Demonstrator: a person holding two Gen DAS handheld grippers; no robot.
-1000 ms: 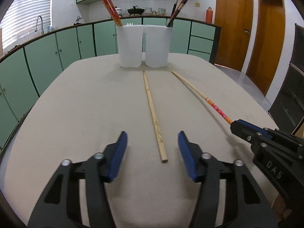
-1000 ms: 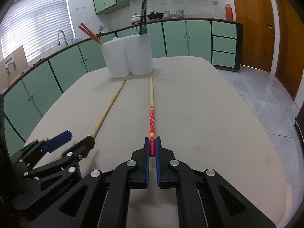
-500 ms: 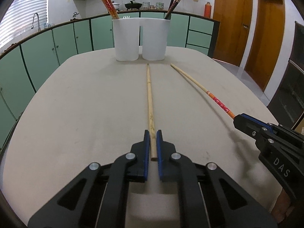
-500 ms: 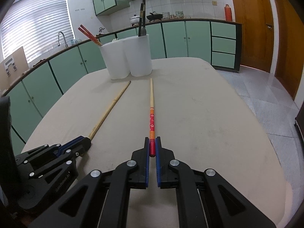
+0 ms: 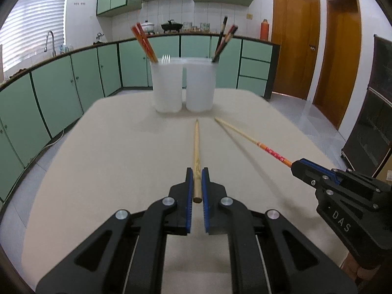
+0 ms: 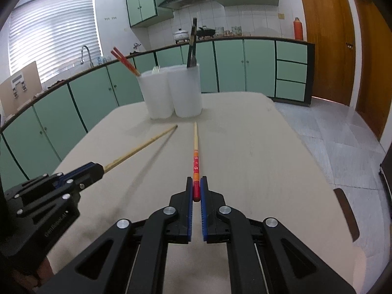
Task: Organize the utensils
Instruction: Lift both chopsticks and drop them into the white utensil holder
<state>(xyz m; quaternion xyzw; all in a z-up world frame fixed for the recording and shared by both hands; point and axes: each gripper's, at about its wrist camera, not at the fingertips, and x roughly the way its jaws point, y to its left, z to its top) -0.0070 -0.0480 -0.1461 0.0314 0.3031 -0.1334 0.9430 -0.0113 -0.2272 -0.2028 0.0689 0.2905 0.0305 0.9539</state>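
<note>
Left wrist view: left hand-held gripper [image 5: 196,183] pinching the plain wooden chopstick [image 5: 196,147] by its butt end, tip aimed toward the two white holders [image 5: 182,85] at the far side of the counter [image 5: 110,147] — probably for an end-first drop.

Right wrist view: right hand-held gripper [image 6: 195,191] clamped on the red-handled chopstick [image 6: 195,152] at its painted end, shaft raised off the counter and pointing at the holders — likely matching the red pair [image 6: 123,60] in the left one.

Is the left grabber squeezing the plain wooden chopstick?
Touching. In the left wrist view, the left gripper has both blue pads pressed against the plain wooden chopstick.
</note>
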